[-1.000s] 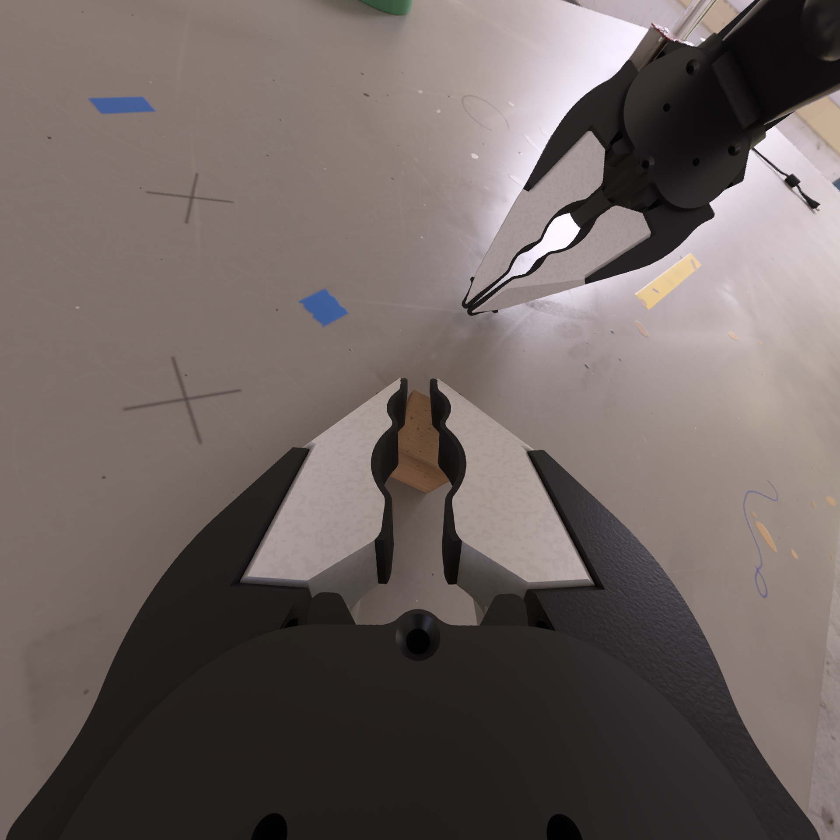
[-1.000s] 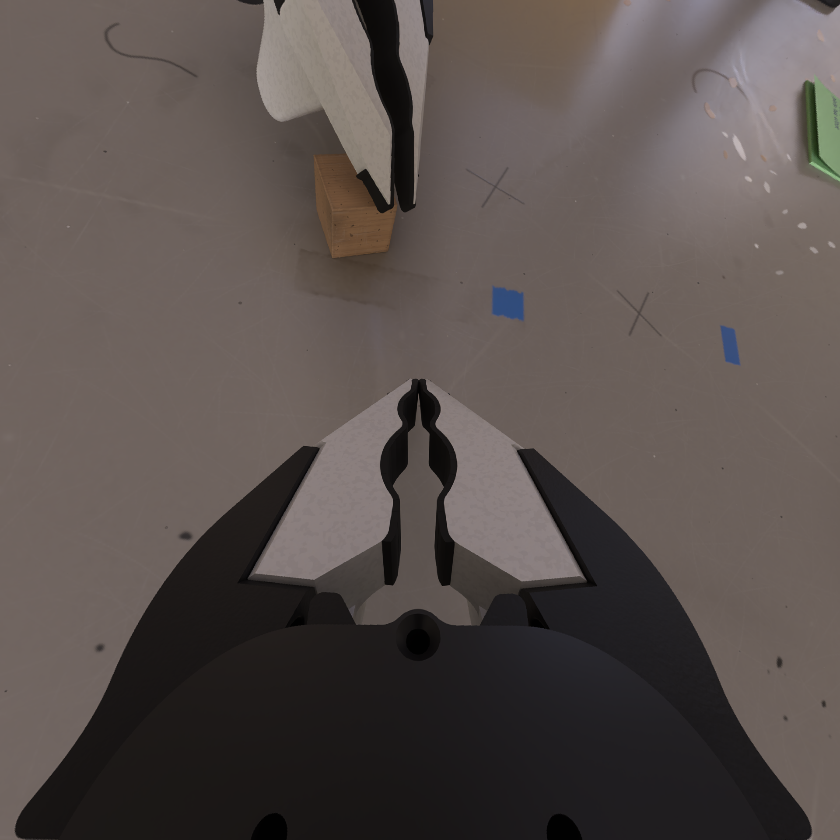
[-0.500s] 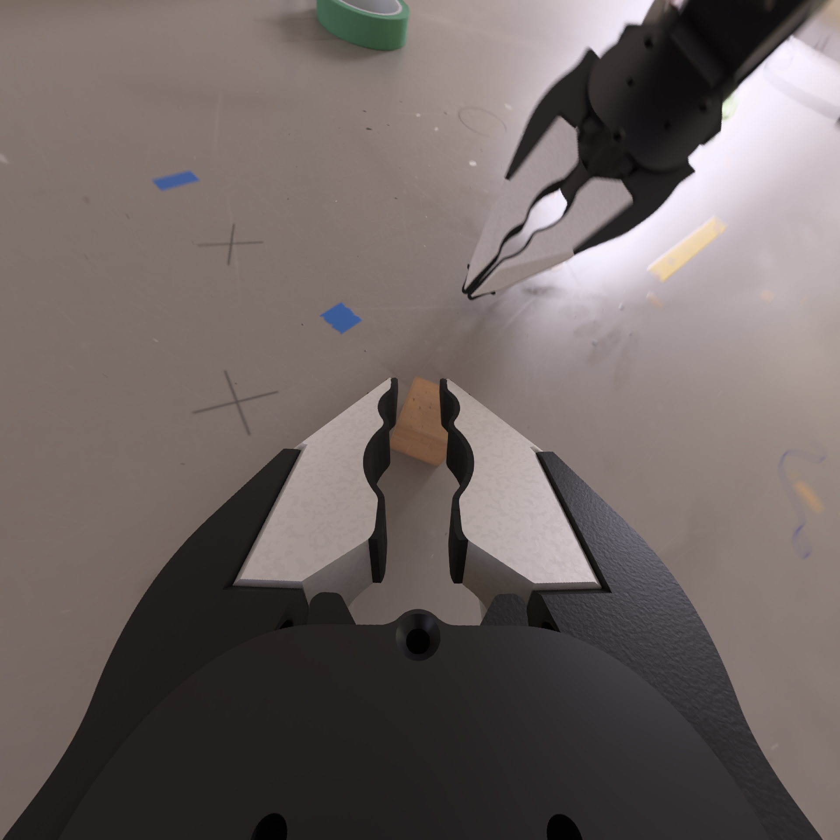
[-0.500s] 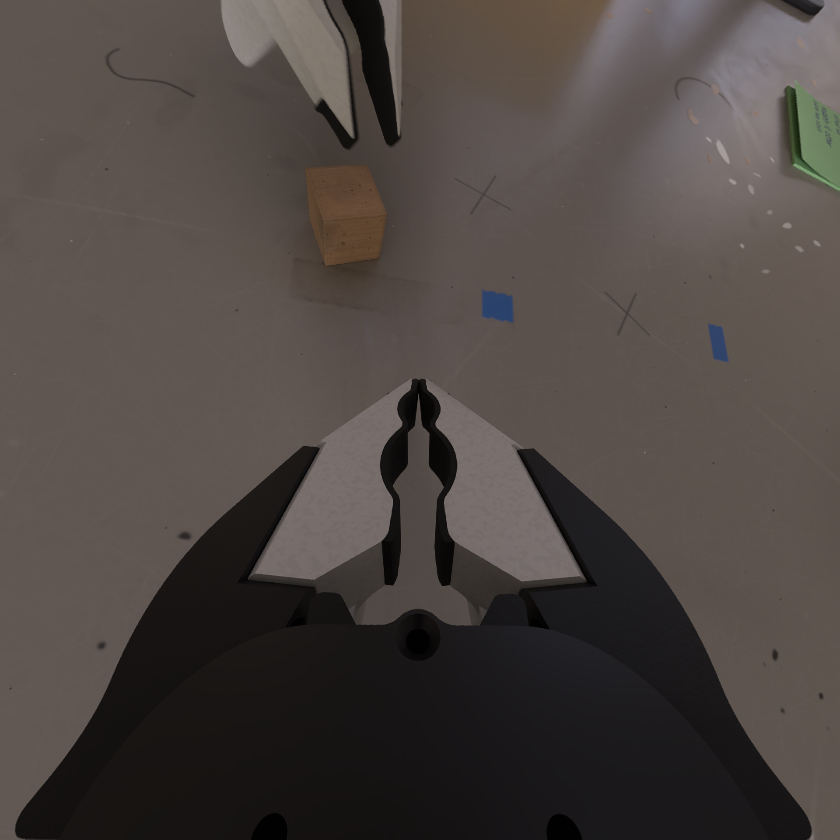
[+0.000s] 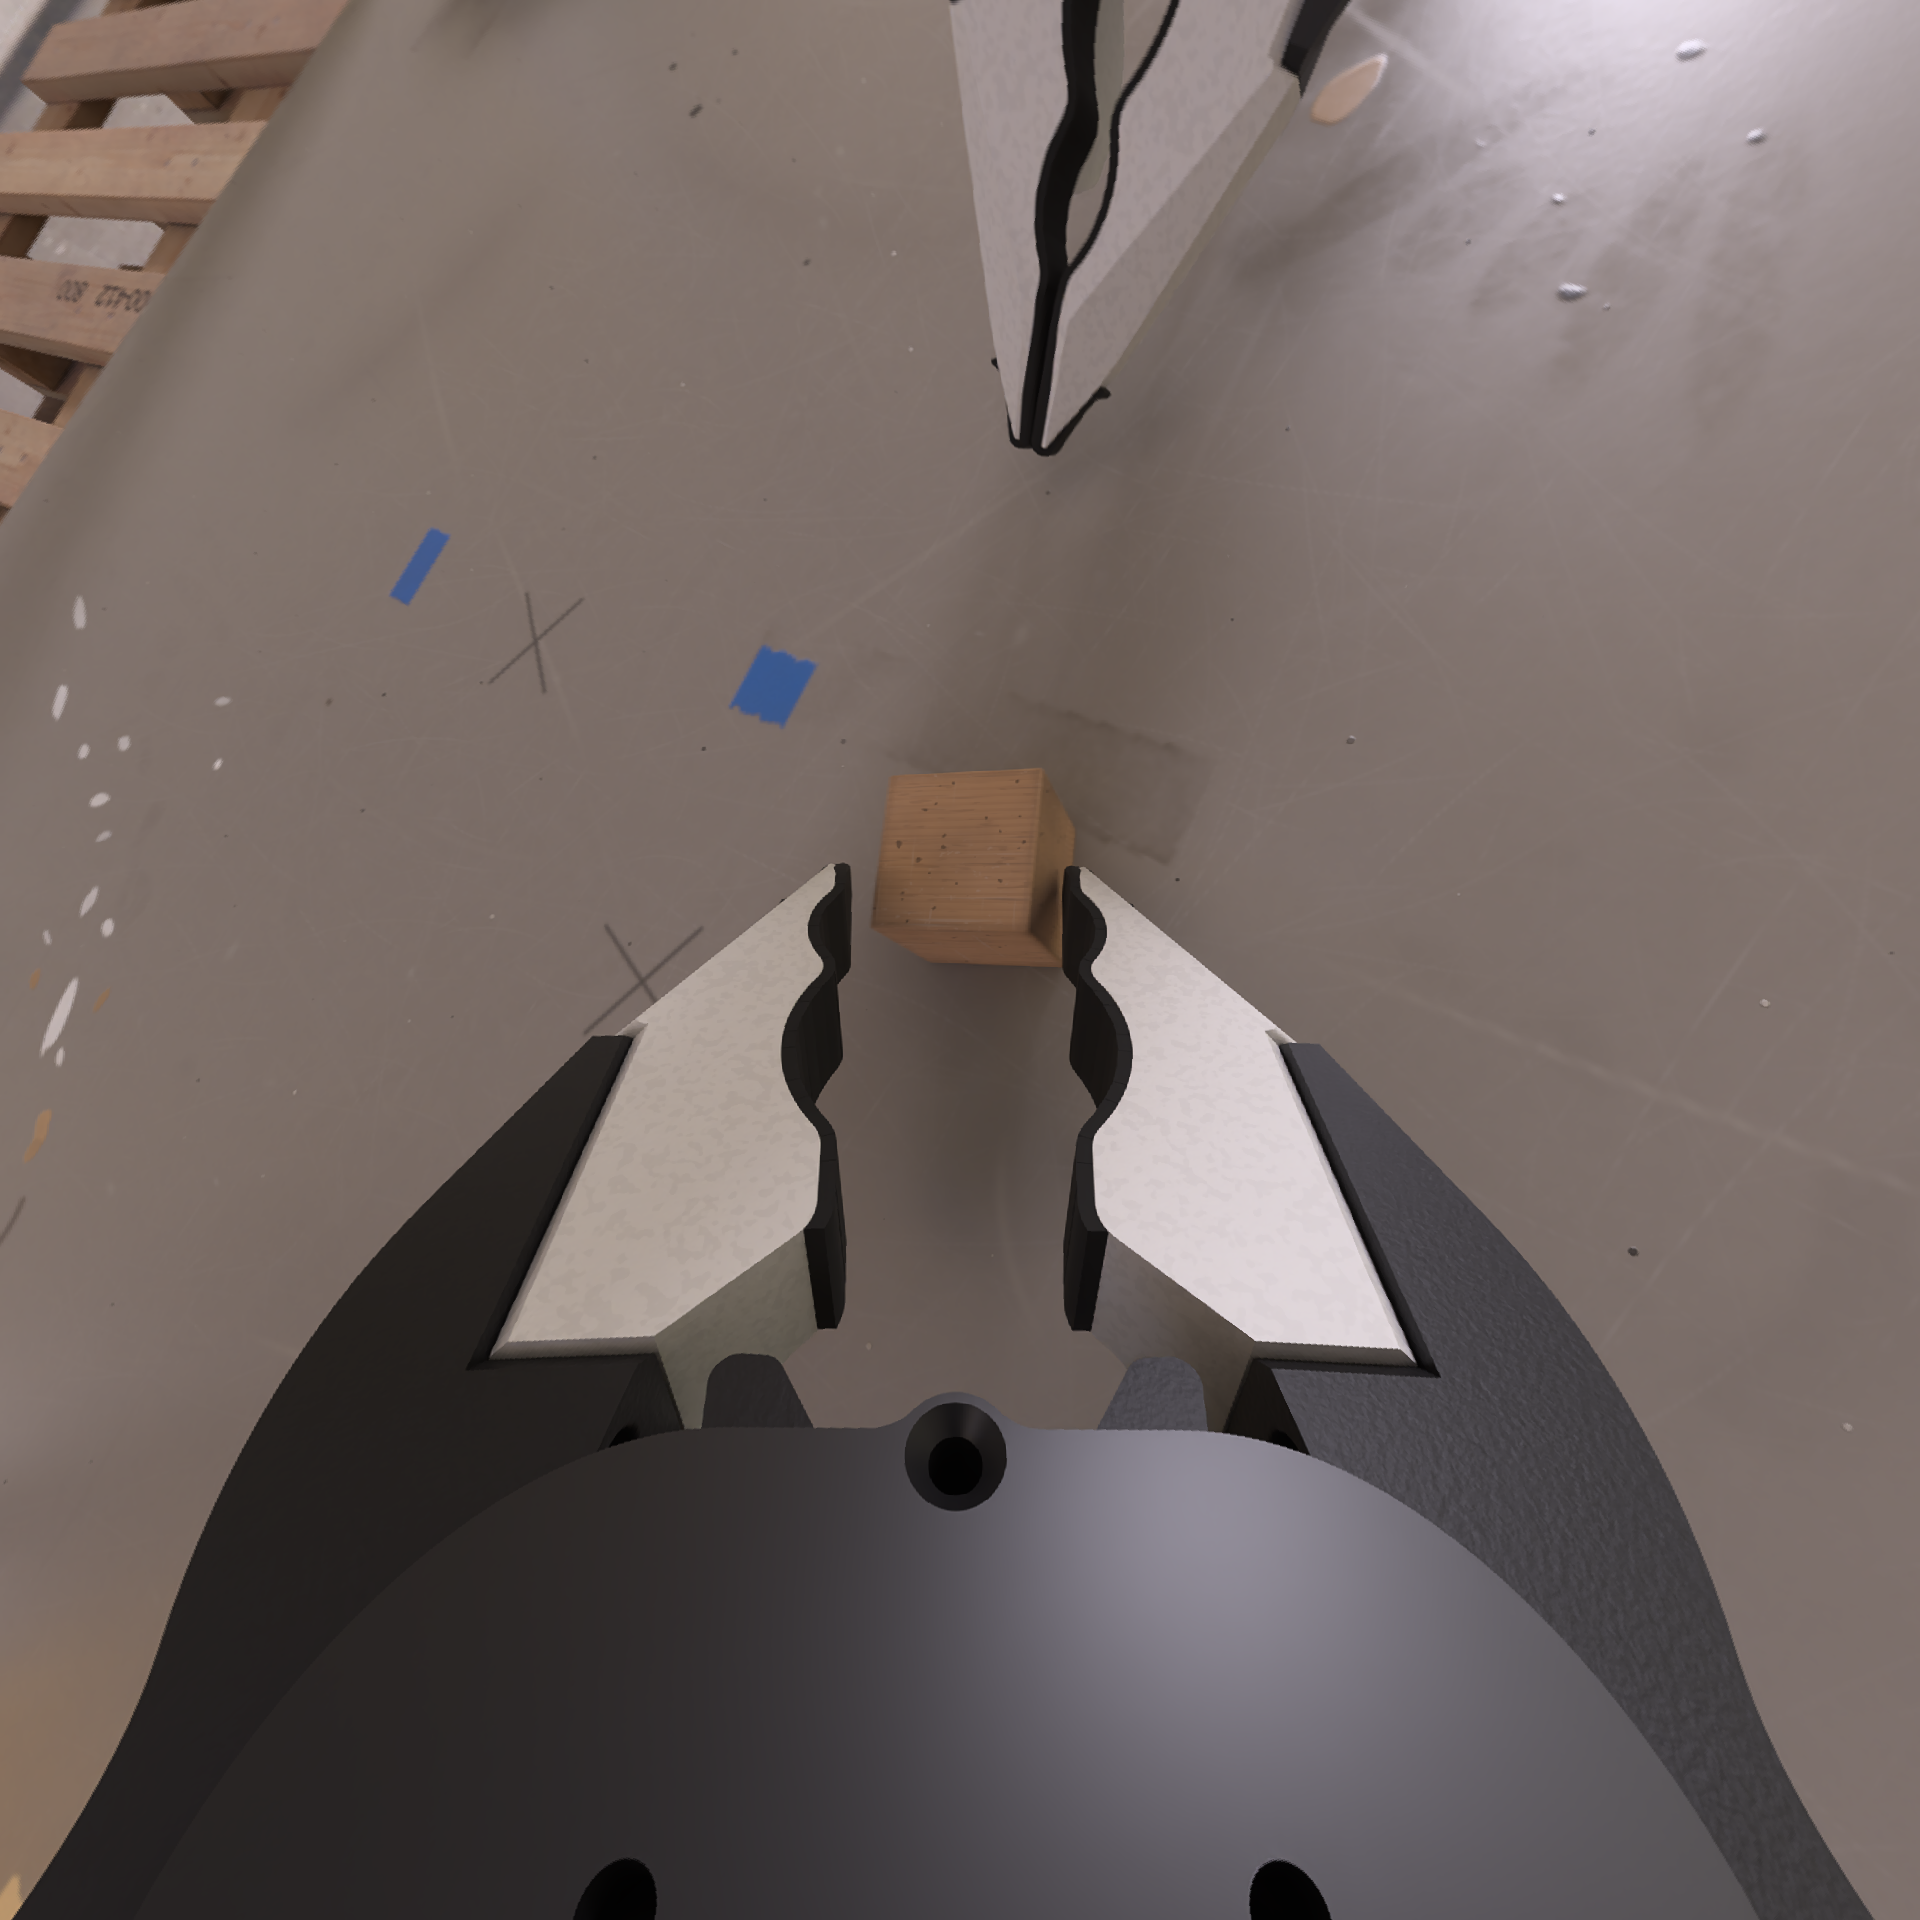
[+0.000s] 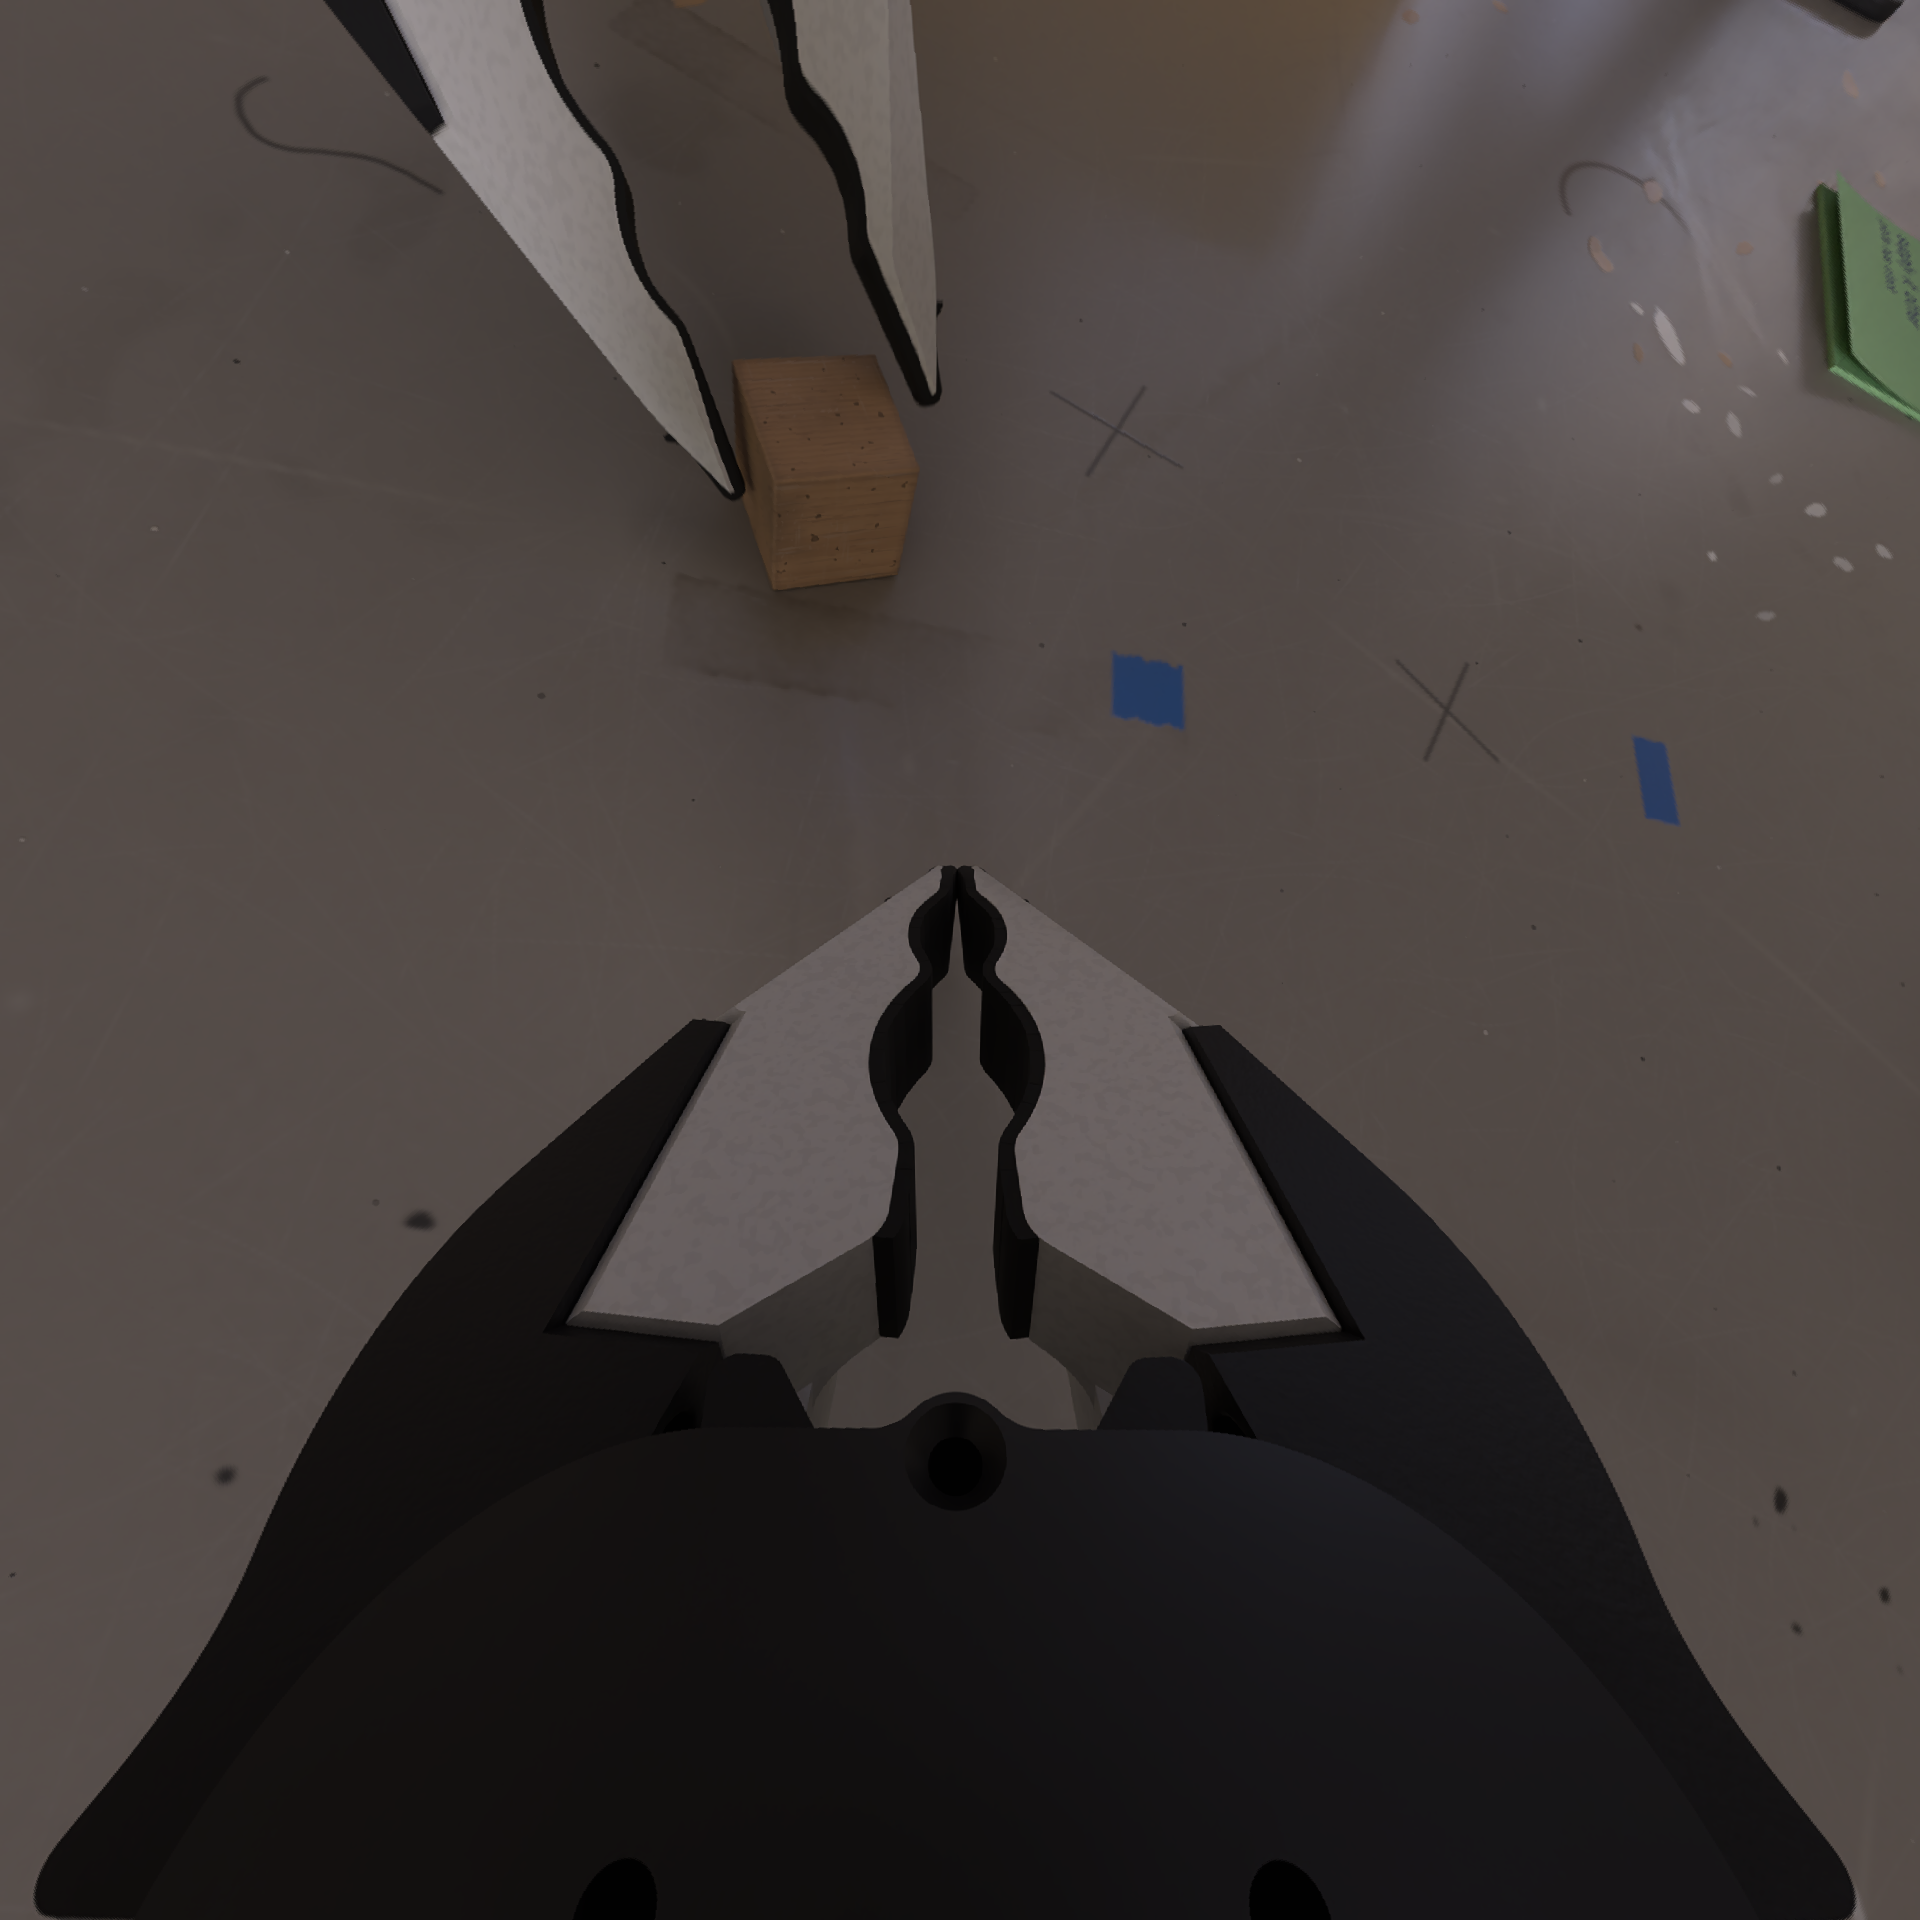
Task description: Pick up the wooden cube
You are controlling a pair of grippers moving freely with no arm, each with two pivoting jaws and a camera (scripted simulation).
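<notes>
The wooden cube (image 5: 966,862) is a small light-brown block resting on the grey surface. My left gripper (image 5: 956,876) is open wide, and its fingertips (image 5: 840,883) flank the cube's near part without squeezing it. In the right wrist view the cube (image 6: 831,488) sits between the left gripper's (image 6: 826,436) two spread white fingers, which come down from the top. My right gripper (image 6: 956,873) is shut and empty, well short of the cube. It also shows in the left wrist view (image 5: 1044,431), pointing down beyond the cube.
Blue tape patches (image 5: 774,684) (image 6: 1146,690) and pencilled crosses (image 5: 644,971) mark the surface near the cube. A wooden pallet (image 5: 114,187) lies at the far left. A green pad (image 6: 1875,301) lies at the right edge.
My left gripper's jaws, narrow around the cube a second ago, have opened wide. The gripper has turned and now straddles the cube. The cube stays on the surface. The right gripper stays shut.
</notes>
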